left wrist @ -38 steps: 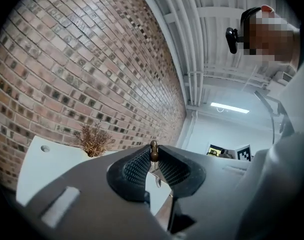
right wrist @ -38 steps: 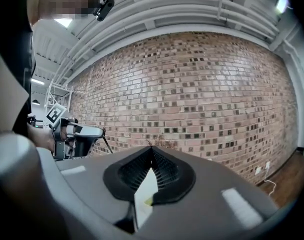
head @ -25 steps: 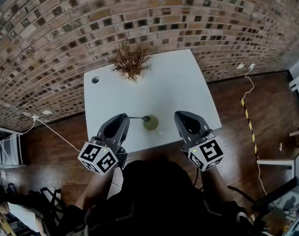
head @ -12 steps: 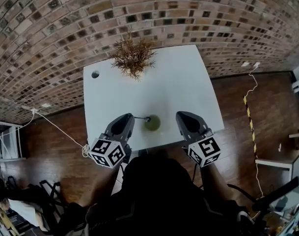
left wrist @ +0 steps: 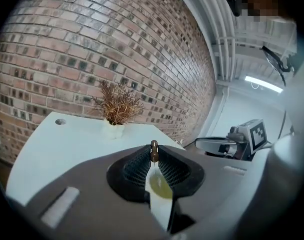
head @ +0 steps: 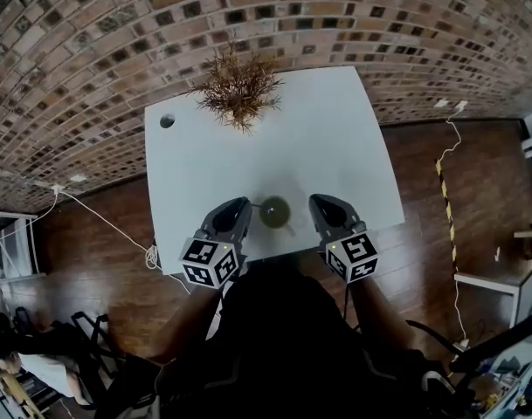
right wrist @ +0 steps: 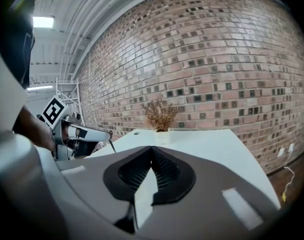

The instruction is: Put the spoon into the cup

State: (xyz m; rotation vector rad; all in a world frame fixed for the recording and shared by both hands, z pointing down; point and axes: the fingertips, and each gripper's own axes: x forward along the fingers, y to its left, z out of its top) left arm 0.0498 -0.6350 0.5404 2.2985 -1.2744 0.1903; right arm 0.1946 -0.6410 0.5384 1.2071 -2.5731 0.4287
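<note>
Only the left gripper view shows jaws pinching the spoon (left wrist: 153, 151).

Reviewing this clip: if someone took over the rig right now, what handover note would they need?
Left tongs: shut on the spoon, gripped at its brown end.
Right tongs: shut, empty.
Cup: on the table near its front edge, between the two tongs. The spoon shows just left of it in the head view.
Done: spoon in grip.
Left: bring the spoon over the cup, lower it in, release.
</note>
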